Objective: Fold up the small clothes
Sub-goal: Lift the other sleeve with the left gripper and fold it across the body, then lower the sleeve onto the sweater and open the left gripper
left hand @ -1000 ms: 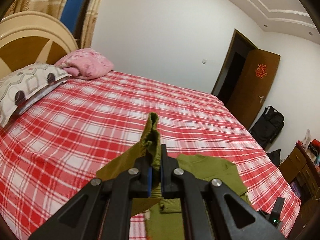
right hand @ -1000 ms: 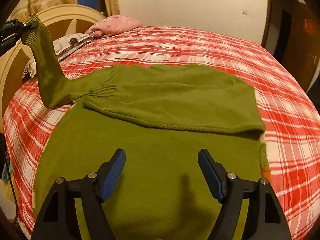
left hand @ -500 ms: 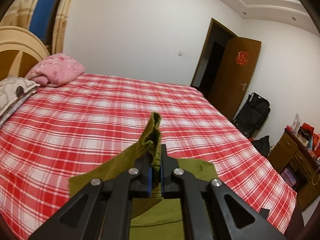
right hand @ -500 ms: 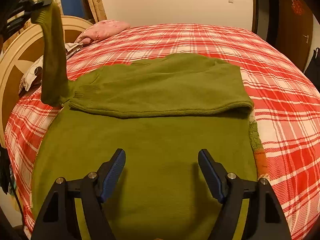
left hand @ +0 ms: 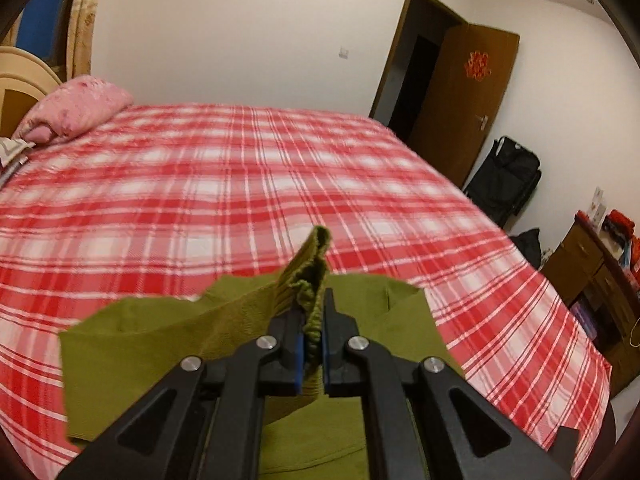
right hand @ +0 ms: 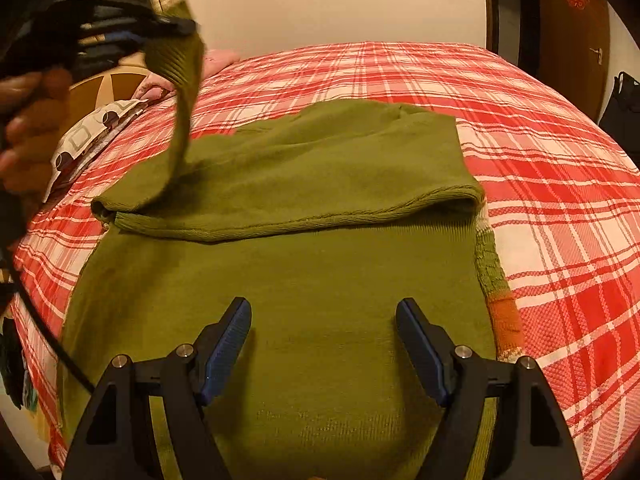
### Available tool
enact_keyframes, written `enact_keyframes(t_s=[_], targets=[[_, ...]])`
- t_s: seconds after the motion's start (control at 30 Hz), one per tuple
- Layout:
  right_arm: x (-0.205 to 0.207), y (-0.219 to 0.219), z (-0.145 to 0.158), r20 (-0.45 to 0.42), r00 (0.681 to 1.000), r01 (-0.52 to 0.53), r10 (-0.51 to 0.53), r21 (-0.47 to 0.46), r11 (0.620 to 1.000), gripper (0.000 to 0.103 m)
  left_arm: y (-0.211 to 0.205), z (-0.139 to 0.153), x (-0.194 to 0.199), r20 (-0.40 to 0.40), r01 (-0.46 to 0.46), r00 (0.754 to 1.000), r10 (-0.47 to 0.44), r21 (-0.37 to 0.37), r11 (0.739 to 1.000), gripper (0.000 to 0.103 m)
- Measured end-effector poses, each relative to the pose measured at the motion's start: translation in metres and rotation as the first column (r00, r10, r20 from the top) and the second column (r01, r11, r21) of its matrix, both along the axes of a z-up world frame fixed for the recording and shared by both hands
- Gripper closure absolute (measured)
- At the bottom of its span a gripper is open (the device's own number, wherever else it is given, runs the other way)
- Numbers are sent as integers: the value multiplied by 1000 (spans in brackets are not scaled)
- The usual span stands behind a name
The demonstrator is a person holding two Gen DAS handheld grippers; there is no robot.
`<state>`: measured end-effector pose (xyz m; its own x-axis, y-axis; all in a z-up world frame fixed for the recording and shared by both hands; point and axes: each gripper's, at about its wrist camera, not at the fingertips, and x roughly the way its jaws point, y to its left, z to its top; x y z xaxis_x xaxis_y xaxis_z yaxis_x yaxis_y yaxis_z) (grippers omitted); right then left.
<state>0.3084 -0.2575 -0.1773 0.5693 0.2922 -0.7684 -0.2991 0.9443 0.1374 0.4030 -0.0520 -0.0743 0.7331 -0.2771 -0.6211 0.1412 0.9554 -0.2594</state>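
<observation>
An olive green sweater [right hand: 304, 272] lies flat on the red plaid bed [right hand: 540, 152], its far part folded over toward me. My left gripper [left hand: 313, 320] is shut on the ribbed cuff of the sweater's sleeve [left hand: 310, 276]. In the right wrist view that left gripper [right hand: 176, 26] holds the sleeve [right hand: 182, 120] up in the air above the sweater's left side, a hand behind it. My right gripper [right hand: 324, 324] hovers open just over the near part of the sweater, nothing between its fingers.
A pink pillow [left hand: 76, 106] and a patterned pillow [right hand: 92, 132] lie by the wooden headboard [left hand: 24, 84] on the left. A brown door [left hand: 464, 100], a black bag [left hand: 508, 176] and a wooden dresser [left hand: 592, 276] stand right of the bed.
My left gripper has carried the sleeve from the far left inward over the sweater, and lower. The right gripper has stayed open and shifted only slightly.
</observation>
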Motion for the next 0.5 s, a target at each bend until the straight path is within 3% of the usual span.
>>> enact_keyframes(t_s=[0.2, 0.27, 0.33, 0.43, 0.5], targets=[[-2, -1, -5, 13, 1000, -8, 8, -17, 1000, 27, -29, -19, -9, -27, 79, 997, -78, 62, 995, 84], [-2, -3, -6, 20, 1000, -19, 19, -16, 1000, 27, -24, -19, -25, -9, 86, 996, -85, 109, 990, 50], [-2, -5, -5, 23, 999, -23, 23, -11, 1000, 27, -9, -21, -42, 23, 65, 997, -69, 146, 987, 28], [0, -11, 1, 25, 1000, -6, 6, 21, 1000, 27, 26, -31, -65, 27, 14, 999, -21, 238, 971, 26], [3, -19, 12, 46, 999, 12, -14, 53, 999, 27, 54, -42, -80, 22, -41, 999, 36, 330, 943, 26]])
